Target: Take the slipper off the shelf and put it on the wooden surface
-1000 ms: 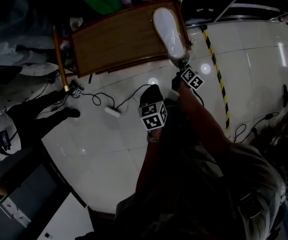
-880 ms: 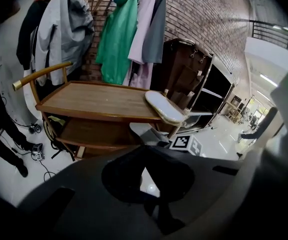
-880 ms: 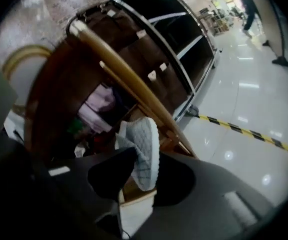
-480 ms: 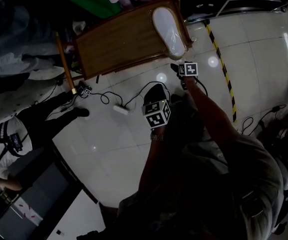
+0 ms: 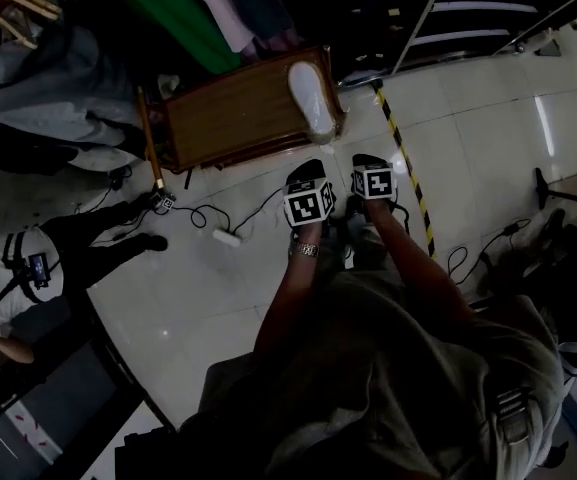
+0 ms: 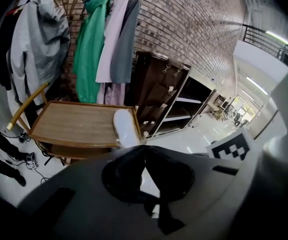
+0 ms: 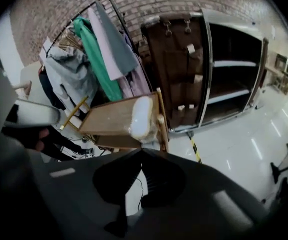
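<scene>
The right tongs (image 7: 142, 151) are closing the last bit, their tips meeting with nothing between them. The left tongs (image 6: 144, 149) are pressed together too, and empty. In the head view both sit side by side over the tiled floor (image 5: 218, 298), close to the person's body.

A second ago the right tongs were up at the near end of the slipper (image 5: 311, 98). They have since let go and pulled back, and they now sit well apart from it. The slipper lies flat at the right end of the wooden table (image 5: 228, 118), running along that edge, with its sole on the wood. The dark shelf (image 7: 233, 84) stands beyond the table, and no slipper shows on the boards in view.

Judging by that, the placing looks done: the slipper rests on its own and nothing touches it. Lying so near the edge, it could be knocked off by a bump.
</scene>
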A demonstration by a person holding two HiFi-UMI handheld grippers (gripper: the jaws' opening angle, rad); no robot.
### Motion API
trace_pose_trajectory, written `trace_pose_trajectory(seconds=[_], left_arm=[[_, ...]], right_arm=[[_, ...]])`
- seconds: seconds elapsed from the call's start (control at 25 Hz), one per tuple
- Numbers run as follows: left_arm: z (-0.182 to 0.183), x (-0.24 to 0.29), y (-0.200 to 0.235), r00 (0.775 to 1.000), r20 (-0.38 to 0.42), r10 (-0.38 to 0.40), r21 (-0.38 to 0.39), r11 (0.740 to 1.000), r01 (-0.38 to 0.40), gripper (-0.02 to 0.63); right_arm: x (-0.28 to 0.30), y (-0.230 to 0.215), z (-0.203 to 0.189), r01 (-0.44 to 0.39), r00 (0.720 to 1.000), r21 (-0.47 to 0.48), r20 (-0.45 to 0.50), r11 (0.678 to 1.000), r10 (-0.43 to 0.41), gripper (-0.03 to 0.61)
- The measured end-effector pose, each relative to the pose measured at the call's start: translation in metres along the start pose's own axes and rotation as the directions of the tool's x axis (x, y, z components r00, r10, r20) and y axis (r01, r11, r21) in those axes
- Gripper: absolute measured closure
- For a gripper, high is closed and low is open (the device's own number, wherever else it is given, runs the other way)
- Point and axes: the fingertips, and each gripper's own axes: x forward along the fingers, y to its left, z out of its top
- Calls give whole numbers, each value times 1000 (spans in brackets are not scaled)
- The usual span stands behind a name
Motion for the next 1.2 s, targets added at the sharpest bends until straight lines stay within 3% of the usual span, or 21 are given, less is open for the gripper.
trace_pose_trajectory(seconds=[0.12,0.32,0.48,0.92,1.2], left_arm=[[24,-10,-24,1000,12,-25,-3,1000,25,611],[60,-30,-39,997,69,-33,46,999,30,611],[67,-47,-33,995,100,-16,57,998,10,611],[76,-57,-22,995,98,14,79,997,-22,604],[82,-59,-19,995,103,10,57,998,-16,600]], right_arm=[[-43,28,54,-35,996,-80,74,996,41,577],[-78,62,100,-95,986,-192,118,977,119,578],[-93,82,97,-149,978,-188,118,971,173,578],[-113,106,121,-170,965,-234,156,957,210,578],[-110,108,118,-175,971,-233,119,957,207,578]])
